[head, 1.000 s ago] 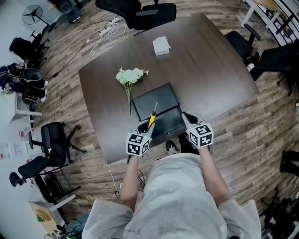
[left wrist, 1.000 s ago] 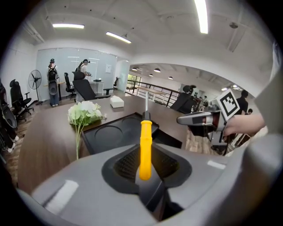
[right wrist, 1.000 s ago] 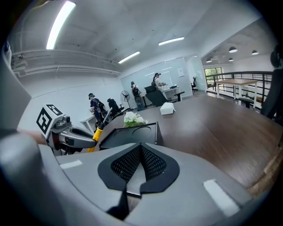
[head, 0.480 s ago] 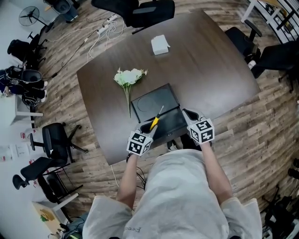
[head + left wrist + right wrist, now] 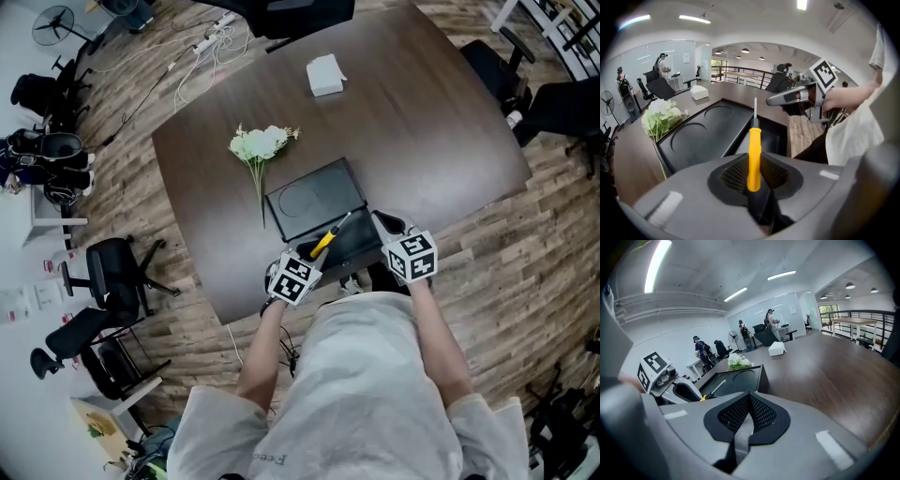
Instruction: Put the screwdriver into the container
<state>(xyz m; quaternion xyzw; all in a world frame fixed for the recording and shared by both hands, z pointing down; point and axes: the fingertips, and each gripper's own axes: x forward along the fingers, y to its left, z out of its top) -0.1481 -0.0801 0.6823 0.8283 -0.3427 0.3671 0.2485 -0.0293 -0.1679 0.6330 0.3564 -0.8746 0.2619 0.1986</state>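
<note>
A screwdriver (image 5: 325, 243) with a yellow handle (image 5: 753, 157) and thin metal shaft is pinched in my left gripper (image 5: 314, 255), whose jaws are shut on the handle. The shaft points up and to the right over the black container (image 5: 361, 251), an open box with its lid (image 5: 314, 199) lying flat behind it. In the left gripper view the tip hangs above the box's hollow (image 5: 771, 136). My right gripper (image 5: 387, 229) hovers at the container's right edge, its pads (image 5: 761, 413) closed together on nothing. The right gripper view shows the left gripper (image 5: 670, 380) and screwdriver (image 5: 715, 388).
A bunch of white flowers (image 5: 260, 145) lies on the dark table (image 5: 422, 131) left of the lid. A small white box (image 5: 325, 75) sits at the far side. Office chairs (image 5: 112, 272) and cables stand on the wood floor around the table.
The left gripper has swung the screwdriver so its shaft leans further right, over the container's box. The right gripper stays beside the container's right edge.
</note>
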